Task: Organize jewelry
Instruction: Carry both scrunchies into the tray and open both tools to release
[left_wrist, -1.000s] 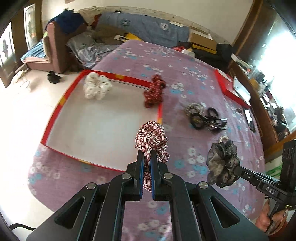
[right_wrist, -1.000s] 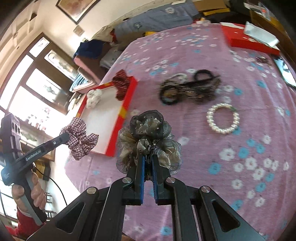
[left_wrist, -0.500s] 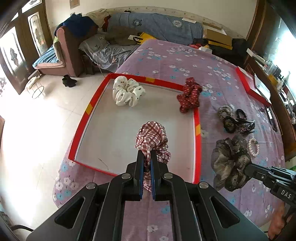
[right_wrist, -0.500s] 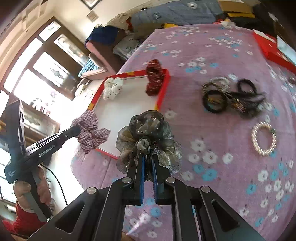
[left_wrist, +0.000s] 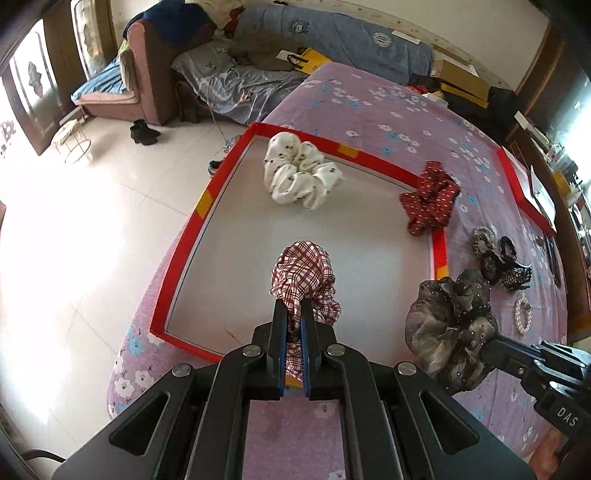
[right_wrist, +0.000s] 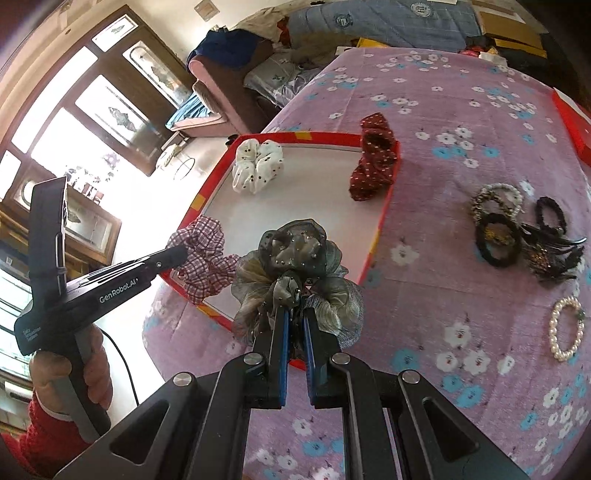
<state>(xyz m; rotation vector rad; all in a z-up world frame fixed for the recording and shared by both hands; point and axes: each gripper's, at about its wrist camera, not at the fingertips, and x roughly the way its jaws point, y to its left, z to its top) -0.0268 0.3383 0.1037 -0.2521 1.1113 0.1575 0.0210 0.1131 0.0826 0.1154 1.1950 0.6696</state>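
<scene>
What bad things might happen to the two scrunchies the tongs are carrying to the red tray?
1. The checked scrunchie dangles from the left tongs by a small pinch of cloth, so it might slip out early.
2. The grey gauzy scrunchie in the right tongs hangs by the red tray rim and could land half outside, like the red dotted scrunchie draped over the rim.
3. The tongs are close together and might bump.
</scene>
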